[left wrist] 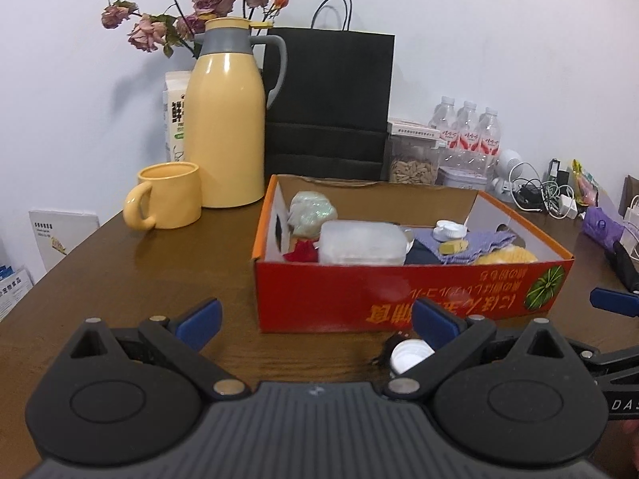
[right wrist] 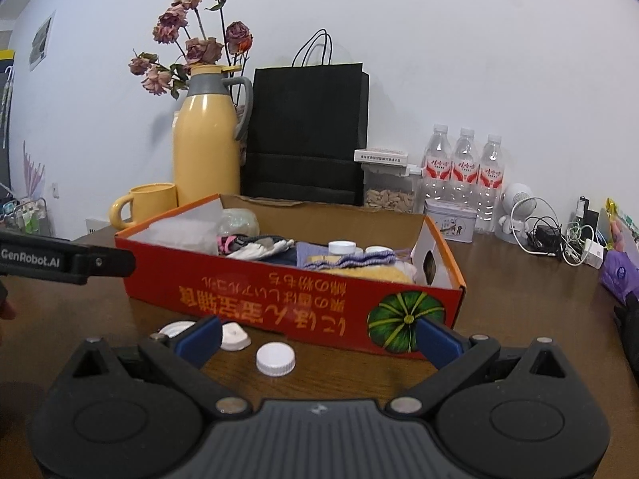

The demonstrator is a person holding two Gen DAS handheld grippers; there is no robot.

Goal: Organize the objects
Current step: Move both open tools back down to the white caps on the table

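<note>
White bottle cap point(right wrist: 276, 359) lies on the wooden table point(right wrist: 519, 311) between the right gripper point(right wrist: 319, 341) jaws, spread wide, empty. Left gripper point(left wrist: 315, 323) also wide open, red cardboard box point(left wrist: 399, 295) just ahead.

Both views are evenly and softly lit, fairly bright, with a cool violet cast on the white wall point(left wrist: 479, 40). Glossy highlights run down the yellow jug point(left wrist: 225, 119), so light falls from above and in front of it. A faint shadow of the dried roses point(left wrist: 199, 4) lies on the wall to the left of the jug. The red box point(right wrist: 295, 299) looks slightly soft, its lettering smeared. Fisheye bending curves the counter point(left wrist: 120, 271) edges, and dark vignette fills the upper corners.
</note>
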